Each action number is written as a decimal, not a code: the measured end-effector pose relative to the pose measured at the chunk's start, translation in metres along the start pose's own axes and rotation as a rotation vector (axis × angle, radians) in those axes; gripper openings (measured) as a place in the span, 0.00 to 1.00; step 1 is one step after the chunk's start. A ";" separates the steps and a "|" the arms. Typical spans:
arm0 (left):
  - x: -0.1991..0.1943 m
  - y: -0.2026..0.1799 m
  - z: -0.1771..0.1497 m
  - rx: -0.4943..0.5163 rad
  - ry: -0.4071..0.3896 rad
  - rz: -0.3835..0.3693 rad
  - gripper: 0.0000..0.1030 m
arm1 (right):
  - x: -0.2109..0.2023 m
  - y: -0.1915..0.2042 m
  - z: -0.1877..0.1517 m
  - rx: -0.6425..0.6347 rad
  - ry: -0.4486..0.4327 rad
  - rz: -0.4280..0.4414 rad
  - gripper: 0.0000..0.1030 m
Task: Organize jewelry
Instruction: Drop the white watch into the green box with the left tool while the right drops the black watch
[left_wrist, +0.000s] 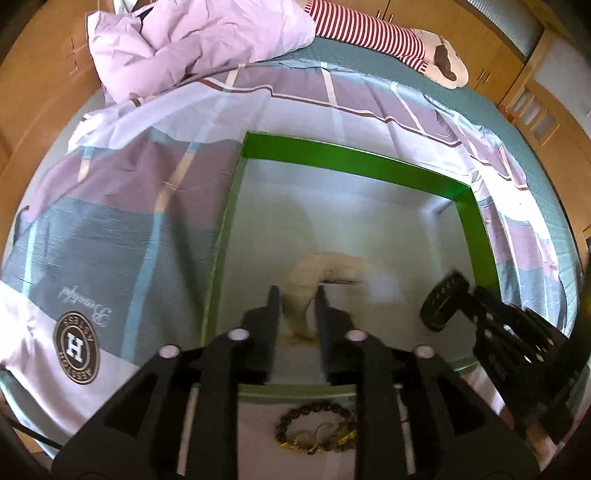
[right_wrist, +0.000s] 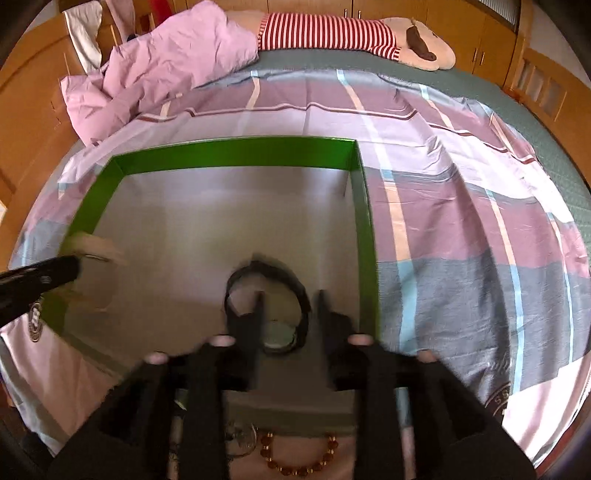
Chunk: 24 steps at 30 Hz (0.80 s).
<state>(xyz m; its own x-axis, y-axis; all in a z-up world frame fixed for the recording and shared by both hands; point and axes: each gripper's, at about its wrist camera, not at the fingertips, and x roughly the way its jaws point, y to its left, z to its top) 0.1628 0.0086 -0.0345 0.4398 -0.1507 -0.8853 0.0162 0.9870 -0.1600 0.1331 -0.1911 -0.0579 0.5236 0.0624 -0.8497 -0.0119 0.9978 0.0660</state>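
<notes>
Both tools parted over green box (right_wrist: 236, 153) on bed: left tool (left_wrist: 298, 293) astride blurred cream band (left_wrist: 325, 267), perhaps released; right tool (right_wrist: 290, 295) above black watch (right_wrist: 295, 284). Risk: snagging straps on withdrawal, dragging them out; beaded bracelets (right_wrist: 295, 461) outside box.

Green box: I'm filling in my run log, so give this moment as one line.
green box | cream watch, black watch inside | bracelets outside | both tongs open

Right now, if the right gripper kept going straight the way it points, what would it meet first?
Most likely the black watch lying in the green box. Its strap loops just ahead of the right gripper, whose jaws stand apart around it without pressing. Depth is hard to judge here, so the box floor beneath could come first.
</notes>
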 end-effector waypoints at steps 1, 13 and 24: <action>-0.004 0.001 -0.003 -0.007 -0.013 -0.003 0.30 | -0.011 -0.003 -0.002 0.006 -0.031 0.004 0.53; -0.033 0.045 -0.093 -0.118 0.000 -0.043 0.43 | -0.052 -0.023 -0.074 0.013 0.010 -0.003 0.59; -0.024 0.057 -0.115 -0.127 0.051 -0.009 0.45 | -0.035 0.007 -0.095 -0.043 0.080 0.010 0.59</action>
<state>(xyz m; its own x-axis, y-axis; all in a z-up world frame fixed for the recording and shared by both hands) 0.0495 0.0621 -0.0729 0.3938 -0.1650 -0.9043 -0.0955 0.9711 -0.2188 0.0337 -0.1838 -0.0770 0.4539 0.0721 -0.8881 -0.0542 0.9971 0.0533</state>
